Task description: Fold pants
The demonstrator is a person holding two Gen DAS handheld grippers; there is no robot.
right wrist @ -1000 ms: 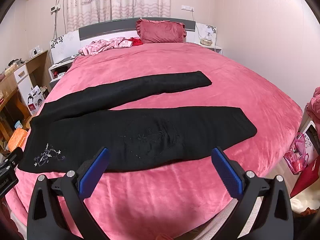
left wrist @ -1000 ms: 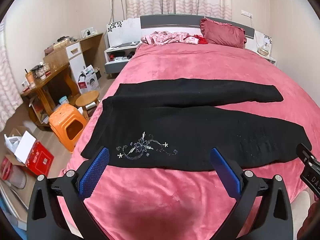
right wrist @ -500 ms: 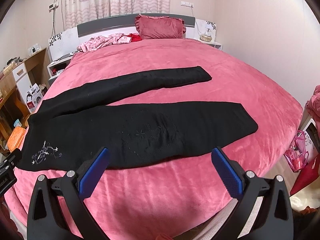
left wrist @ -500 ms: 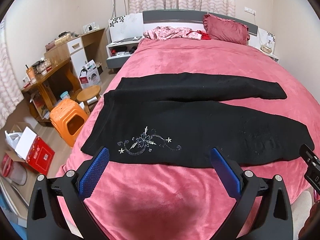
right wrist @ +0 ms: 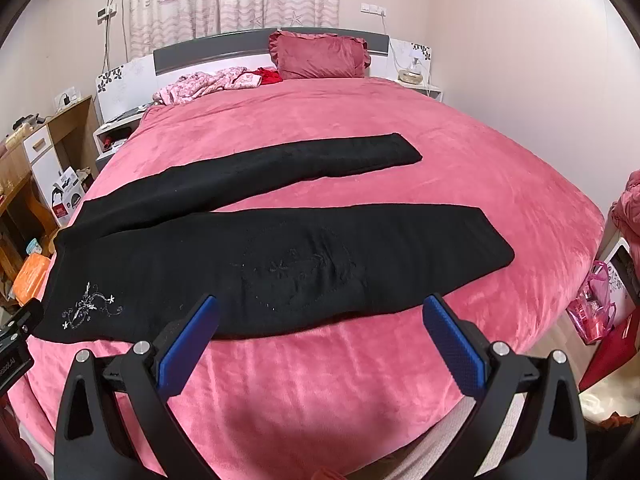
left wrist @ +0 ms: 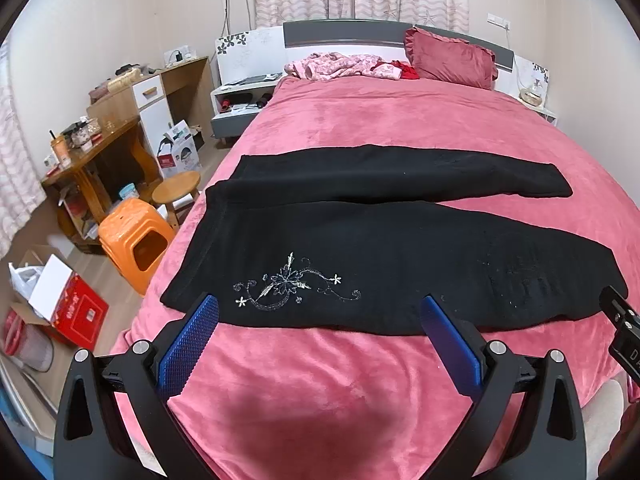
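- The left gripper (left wrist: 318,330) is hovering over the near edge of the bed (left wrist: 320,392), its blue-padded fingers (left wrist: 188,344) spread wide and grasping nothing.
- The right gripper (right wrist: 320,330) is hanging above the same pink edge, its fingers (right wrist: 454,346) likewise released and empty.
- The black pants (left wrist: 380,256) are lying flat across the bed just beyond both grippers, waistband toward the left side, legs running to the right and splaying apart.
- A silver floral embroidery (left wrist: 290,286) is showing on the near leg, close to the waist.
- An orange stool (left wrist: 134,240) is standing on the floor left of the bed.
- A red pillow (right wrist: 320,56) is leaning against the headboard at the far end, with crumpled pink clothing (right wrist: 204,84) lying beside it.
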